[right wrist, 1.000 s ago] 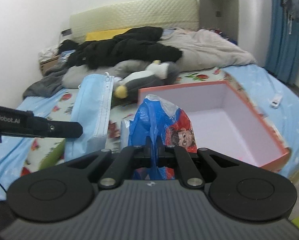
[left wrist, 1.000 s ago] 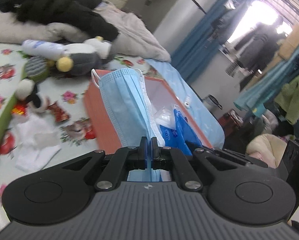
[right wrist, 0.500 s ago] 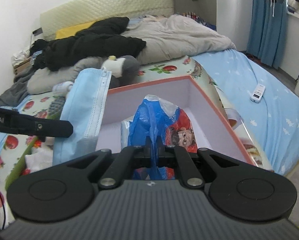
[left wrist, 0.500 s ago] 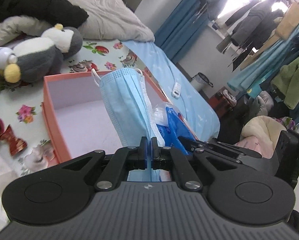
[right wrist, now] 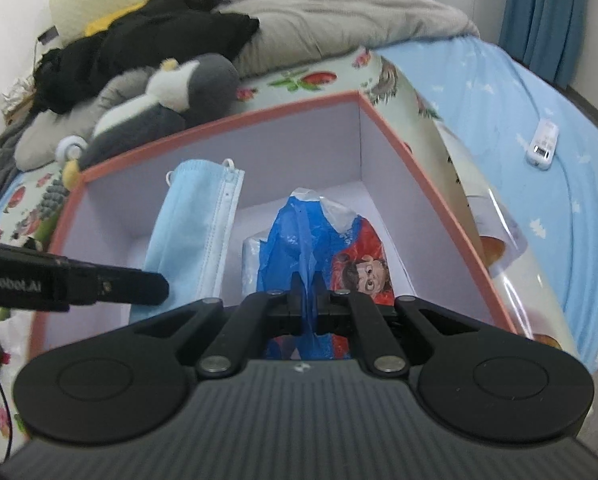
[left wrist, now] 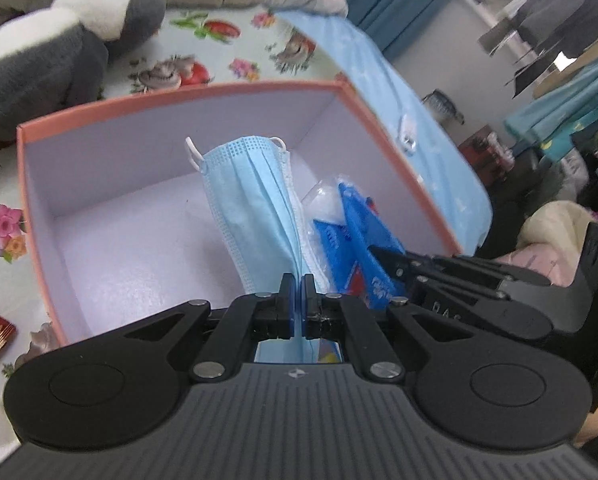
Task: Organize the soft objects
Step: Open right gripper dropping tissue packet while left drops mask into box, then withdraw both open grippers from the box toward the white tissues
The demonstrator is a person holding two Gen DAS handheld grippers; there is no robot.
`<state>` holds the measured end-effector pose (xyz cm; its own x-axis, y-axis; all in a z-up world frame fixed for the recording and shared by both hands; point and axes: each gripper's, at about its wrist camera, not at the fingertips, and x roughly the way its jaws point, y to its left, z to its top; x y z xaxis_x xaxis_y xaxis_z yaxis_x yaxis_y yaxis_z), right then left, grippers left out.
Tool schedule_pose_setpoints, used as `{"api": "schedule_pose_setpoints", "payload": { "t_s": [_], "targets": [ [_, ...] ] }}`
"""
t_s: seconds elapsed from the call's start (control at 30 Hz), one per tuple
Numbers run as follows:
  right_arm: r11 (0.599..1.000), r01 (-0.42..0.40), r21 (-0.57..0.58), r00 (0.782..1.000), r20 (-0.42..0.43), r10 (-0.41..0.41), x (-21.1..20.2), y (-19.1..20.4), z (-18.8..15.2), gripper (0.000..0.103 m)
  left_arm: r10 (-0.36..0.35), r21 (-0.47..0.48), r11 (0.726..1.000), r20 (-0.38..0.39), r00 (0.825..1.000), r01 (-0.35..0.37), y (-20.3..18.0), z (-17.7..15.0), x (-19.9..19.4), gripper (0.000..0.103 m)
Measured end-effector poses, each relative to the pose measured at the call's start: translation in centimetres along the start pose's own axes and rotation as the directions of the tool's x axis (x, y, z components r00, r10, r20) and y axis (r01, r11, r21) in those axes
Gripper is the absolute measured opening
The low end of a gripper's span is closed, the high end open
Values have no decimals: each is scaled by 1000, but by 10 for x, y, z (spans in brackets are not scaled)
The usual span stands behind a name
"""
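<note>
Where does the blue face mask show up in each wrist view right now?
Left wrist view: the face mask stands centre frame, pinched in the left hand-held gripper, over the open box.
Right wrist view: the face mask is left of centre, beside the blue plastic packet.
Shared landmark: the orange-rimmed box.

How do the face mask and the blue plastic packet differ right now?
The face mask is pale blue pleated fabric with white ear loops; the blue plastic packet is glossy, crinkled, with a cartoon face. The left gripper pinches the mask, the right gripper the packet. Both hang over the pink box.
</note>
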<state>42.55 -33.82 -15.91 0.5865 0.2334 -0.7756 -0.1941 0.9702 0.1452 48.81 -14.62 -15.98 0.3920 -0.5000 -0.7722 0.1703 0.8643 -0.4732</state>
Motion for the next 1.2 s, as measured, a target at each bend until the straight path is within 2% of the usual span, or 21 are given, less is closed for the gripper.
{"api": "schedule_pose_setpoints", "payload": {
  "t_s": [0.07,0.17,0.3,0.37,0.4,0.43,0.63,0.87,1.0,1.2],
  "targets": [
    [1000,21,16,1000,-20,-21,11,-4,0,7,12,-1,1000,-20,1000,-12,4,3,11,3],
    [999,12,44,998,-55,-10,24,-11,-2,8,22,-4,1000,-46,999,-22,10,4,24,4],
    [998,21,64,997,-72,-16,26,-12,0,11,44,14,999,-64,997,-44,11,6,30,7],
    [997,25,69,997,-81,-20,25,-12,0,21,46,15,999,-58,997,-45,11,5,27,21],
    [997,30,68,997,-76,-24,23,-11,0,25,53,16,999,-49,997,-52,10,4,23,31],
    [997,32,66,997,-68,-27,19,-10,-1,30,57,21,998,-33,998,-56,9,3,18,33],
    [998,16,56,1000,-6,-15,-16,0,-4,29,63,63,996,48,997,-65,-3,-14,-32,33],
    [999,-29,31,996,81,26,-72,26,-20,29,62,89,993,151,987,-76,-20,-49,-102,33],
    [999,-42,5,990,136,41,-105,44,-35,29,57,112,990,218,974,-83,-28,-76,-143,33],
    [997,-67,-30,976,207,72,-146,67,-64,29,74,144,981,324,943,-127,-32,-121,-195,33]
  ]
}}
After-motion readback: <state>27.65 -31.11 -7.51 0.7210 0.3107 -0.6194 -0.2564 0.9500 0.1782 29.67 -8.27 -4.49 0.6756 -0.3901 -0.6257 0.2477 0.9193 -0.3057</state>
